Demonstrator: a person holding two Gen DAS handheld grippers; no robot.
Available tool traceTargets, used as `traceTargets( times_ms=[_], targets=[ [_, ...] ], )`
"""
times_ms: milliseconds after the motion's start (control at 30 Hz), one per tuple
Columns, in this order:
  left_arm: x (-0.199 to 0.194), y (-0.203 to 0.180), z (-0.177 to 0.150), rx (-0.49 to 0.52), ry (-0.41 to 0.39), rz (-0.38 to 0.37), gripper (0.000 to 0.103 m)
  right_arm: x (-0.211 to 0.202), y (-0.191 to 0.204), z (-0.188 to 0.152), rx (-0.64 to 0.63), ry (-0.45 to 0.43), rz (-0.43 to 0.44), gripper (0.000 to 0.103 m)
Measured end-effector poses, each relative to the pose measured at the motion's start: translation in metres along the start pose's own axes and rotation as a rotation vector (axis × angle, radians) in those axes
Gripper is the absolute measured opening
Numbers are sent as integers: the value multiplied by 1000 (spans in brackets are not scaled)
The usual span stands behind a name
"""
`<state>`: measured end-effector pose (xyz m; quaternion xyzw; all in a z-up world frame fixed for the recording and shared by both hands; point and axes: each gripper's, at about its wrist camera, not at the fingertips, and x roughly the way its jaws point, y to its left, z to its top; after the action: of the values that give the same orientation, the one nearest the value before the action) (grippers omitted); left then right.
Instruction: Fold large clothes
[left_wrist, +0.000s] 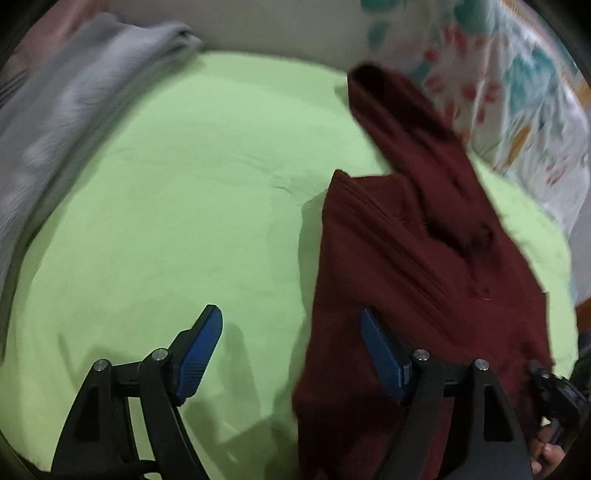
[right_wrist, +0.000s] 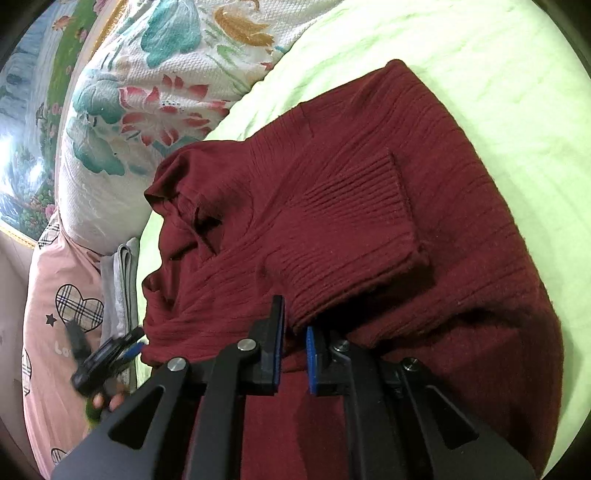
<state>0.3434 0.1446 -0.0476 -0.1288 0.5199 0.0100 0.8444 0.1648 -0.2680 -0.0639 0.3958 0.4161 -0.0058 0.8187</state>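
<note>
At the far left edge of the light green bed sheet lies a folded grey cloth, blurred in the left wrist view. The left gripper hangs over the bare green sheet with its two blue-padded fingers wide apart, and nothing is between them. Its right finger stands in front of the dark red ribbed knit sweater, but whether it touches the fabric cannot be told.

The sweater lies on the right part of the sheet, partly folded. In the right wrist view one sleeve with a ribbed cuff is laid across the body of the sweater, and the neck opening is bunched near the white pillow with red and teal flowers. Beside this pillow there is a pink pillow with checked hearts.

The right gripper is low over the sweater, close to the cuff. Its fingers are nearly closed, with only a narrow gap, and red fabric shows in this gap; whether they pinch it cannot be told.
</note>
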Motion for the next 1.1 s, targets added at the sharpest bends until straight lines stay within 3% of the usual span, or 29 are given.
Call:
traceTargets(
  times_ms=[100, 133, 200, 267, 333, 367, 433, 467, 533, 600, 667, 700, 733, 800, 967, 1100],
  targets=[
    [28, -3, 18, 10, 79, -55, 77, 2, 1, 1, 0, 3, 1, 11],
    [28, -8, 22, 40, 52, -59, 61, 3, 2, 2, -1, 1, 4, 11],
    [26, -16, 24, 84, 31, -117, 7, 5, 6, 3, -28, -2, 7, 11],
    [11, -22, 24, 94, -42, -69, 2, 1, 17, 4, -81, -40, 50, 5],
    [-14, -21, 21, 90, -163, -53, 0, -18, 29, 4, -132, -157, 138, 5],
    [-23, -18, 20, 69, -199, -58, 1, -28, 35, 3, -159, -213, 168, 5],
    [-27, -11, 18, 47, -222, -5, 0, -32, 40, 4, -183, -248, 88, 5],
    [-25, -10, 19, 51, -220, 29, 0, -24, 39, 6, -183, -212, 12, 6],
    [-21, -2, 16, 41, -178, 60, 0, -9, 31, 5, -157, -118, -20, 8],
    [-31, 11, 4, 28, -145, 3, 0, -3, 21, 1, -102, -47, -26, 13],
    [-48, 15, -16, 43, -148, -38, 9, -10, 15, -7, -90, -38, -36, 27],
    [-57, 15, -29, 52, -139, -51, 26, -14, 15, -11, -95, -43, -31, 33],
    [-63, 16, -42, 59, -128, -63, 42, -19, 15, -16, -100, -43, -23, 35],
    [-78, 24, -75, 61, -107, -90, 52, -28, 23, -27, -118, -19, 33, 35],
    [-80, 26, -156, 57, 30, -147, 52, -25, 78, -41, -284, 81, 205, 36],
    [-91, 15, -200, 105, 42, -118, 57, 11, 146, -26, -455, 182, 306, 57]
  ],
)
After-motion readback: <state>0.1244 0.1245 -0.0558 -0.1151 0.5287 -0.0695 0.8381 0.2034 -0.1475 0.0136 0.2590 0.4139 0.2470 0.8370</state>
